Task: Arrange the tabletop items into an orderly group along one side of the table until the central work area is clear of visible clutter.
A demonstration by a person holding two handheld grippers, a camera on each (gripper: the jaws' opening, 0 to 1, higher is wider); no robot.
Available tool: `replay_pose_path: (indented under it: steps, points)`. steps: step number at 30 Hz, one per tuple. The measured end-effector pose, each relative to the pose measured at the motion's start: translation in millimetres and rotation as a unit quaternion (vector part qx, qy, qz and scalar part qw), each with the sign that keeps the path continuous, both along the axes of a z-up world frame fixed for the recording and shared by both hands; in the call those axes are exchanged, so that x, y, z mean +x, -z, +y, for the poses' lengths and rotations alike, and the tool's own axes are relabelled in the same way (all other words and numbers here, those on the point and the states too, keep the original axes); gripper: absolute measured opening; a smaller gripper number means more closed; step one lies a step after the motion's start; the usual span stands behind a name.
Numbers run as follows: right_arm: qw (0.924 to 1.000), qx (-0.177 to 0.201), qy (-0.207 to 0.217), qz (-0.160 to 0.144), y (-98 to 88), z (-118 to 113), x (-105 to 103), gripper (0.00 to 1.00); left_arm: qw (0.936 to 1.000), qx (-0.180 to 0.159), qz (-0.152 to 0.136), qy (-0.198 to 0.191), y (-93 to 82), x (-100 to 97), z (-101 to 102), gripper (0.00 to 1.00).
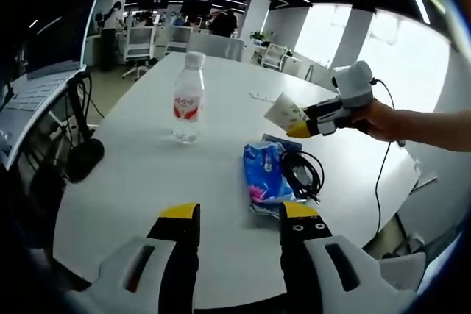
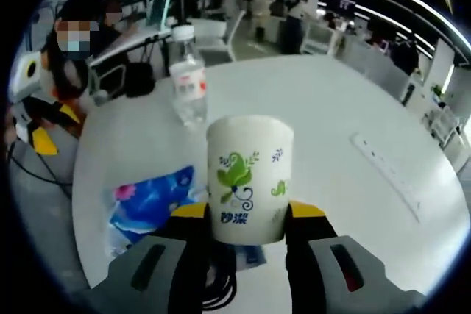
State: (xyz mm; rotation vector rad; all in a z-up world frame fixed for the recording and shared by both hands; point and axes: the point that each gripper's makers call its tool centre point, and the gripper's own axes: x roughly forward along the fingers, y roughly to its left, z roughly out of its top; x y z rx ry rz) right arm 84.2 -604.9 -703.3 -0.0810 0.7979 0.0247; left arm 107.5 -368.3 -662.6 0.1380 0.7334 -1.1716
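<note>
My right gripper [image 2: 241, 215] is shut on a white paper cup [image 2: 249, 178] with a green leaf print, held above the white table [image 2: 346, 108]. In the left gripper view that same right gripper [image 1: 303, 126] comes in from the right, carrying the cup [image 1: 283, 112] over a blue tissue pack [image 1: 265, 174] and a coiled black cable [image 1: 302, 173]. A clear water bottle [image 1: 188, 98] with a red label stands upright further back; it shows as well in the right gripper view [image 2: 188, 79]. My left gripper [image 1: 239, 218] hovers open near the table's front edge with nothing between its fingers.
A white power strip [image 2: 386, 170] lies on the table's far side. The blue tissue pack [image 2: 147, 204] lies below the cup. A laptop [image 1: 33, 93] on a stand and black headphones [image 1: 85, 156] sit off the left edge. Office chairs and desks stand behind.
</note>
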Motion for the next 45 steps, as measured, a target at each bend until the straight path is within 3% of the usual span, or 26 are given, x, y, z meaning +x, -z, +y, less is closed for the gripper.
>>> replay_pose_path:
  steps: [9, 16, 31, 45]
  points:
    - [0.9997, -0.002, 0.005, -0.024, -22.4, 1.8, -6.4, 0.38, 0.9999, -0.009, -0.005, 0.013, -7.9, -7.9, -10.6, 0.42]
    - [0.9993, -0.015, -0.007, -0.034, -35.2, 15.5, -14.7, 0.38, 0.9996, -0.021, -0.009, 0.019, -17.5, -7.2, -23.1, 0.42]
    - [0.9987, -0.01, -0.003, -0.051, -39.2, 41.0, -38.0, 0.38, 0.9982, -0.035, -0.02, 0.046, -31.7, -7.8, -44.9, 0.42]
    - [0.9968, -0.013, -0.042, -0.067, -49.5, 81.2, -48.9, 0.38, 0.9965, -0.048, 0.006, 0.068, -33.9, -13.7, -57.3, 0.42]
